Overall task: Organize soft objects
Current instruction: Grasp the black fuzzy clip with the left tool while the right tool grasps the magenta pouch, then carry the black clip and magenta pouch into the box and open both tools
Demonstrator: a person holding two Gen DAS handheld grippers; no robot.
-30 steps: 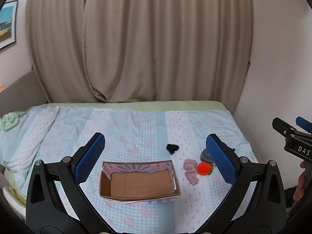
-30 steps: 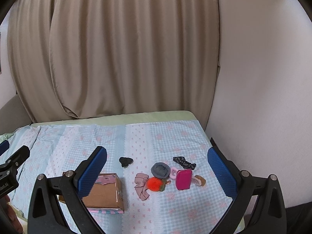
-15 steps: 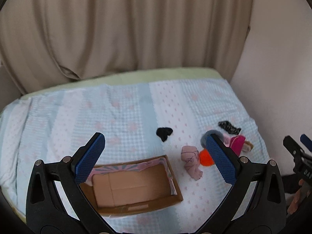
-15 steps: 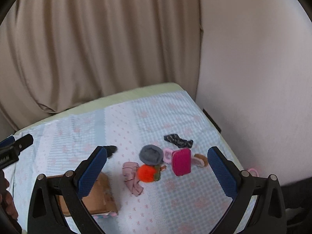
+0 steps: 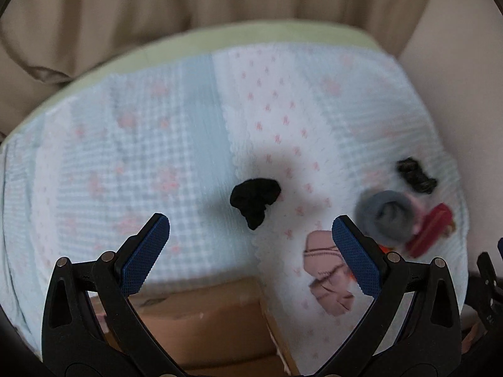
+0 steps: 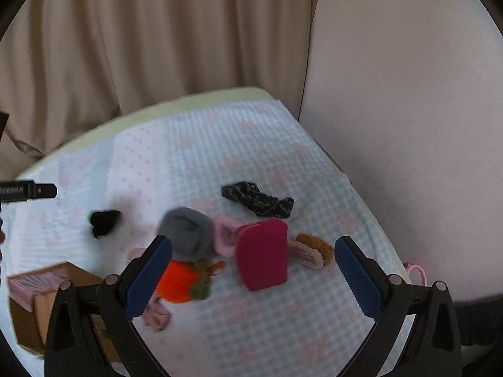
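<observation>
A small black soft item [image 5: 255, 199] lies on the bedspread just ahead of my open, empty left gripper [image 5: 251, 251]; it also shows in the right wrist view [image 6: 103, 220]. An open cardboard box [image 5: 204, 323] sits right below the left gripper. My right gripper [image 6: 253, 278] is open and empty above a cluster: a magenta pouch [image 6: 262, 256], a grey roll [image 6: 187, 235], an orange plush [image 6: 177, 282], a pink fuzzy ring [image 6: 224, 238], a black patterned scrunchie [image 6: 256, 199], a brown piece [image 6: 314, 248] and a pink sock [image 5: 327, 276].
The patterned bedspread [image 5: 141, 144] covers the bed. A beige curtain [image 6: 141, 40] hangs behind it and a white wall [image 6: 408, 94] runs along the right edge. A pink hair tie [image 6: 416, 271] lies by that edge.
Both grippers have moved forward and down toward the bed. The black item is now centred ahead of the left gripper, and the cluster sits between the right gripper's fingers. Both stay open.
</observation>
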